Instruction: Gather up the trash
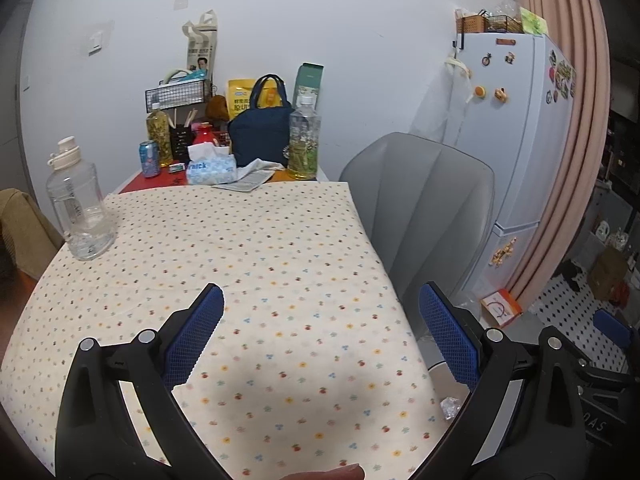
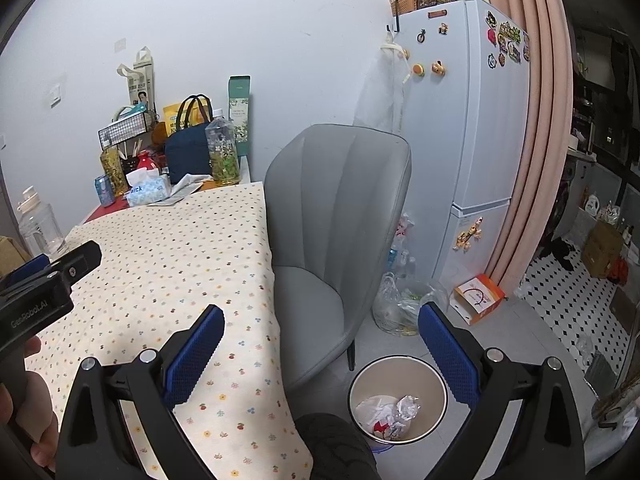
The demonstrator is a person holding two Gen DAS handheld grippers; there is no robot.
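Right wrist view: right claw [image 2: 320, 344] wide open, empty, grey chair [image 2: 340, 216] ahead, trash bin [image 2: 438, 384] below-right, counter [image 2: 180, 264] left.

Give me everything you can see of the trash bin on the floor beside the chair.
The trash bin is a round, open-topped container with a pale rim and beige inner wall, material unclear. It stands upright on the grey floor, right of the table's corner and in front of the grey chair. Inside lie crumpled white paper or plastic, a clear crinkled wrapper and something red. The right wrist view shows no lid, and no gripper touches it.
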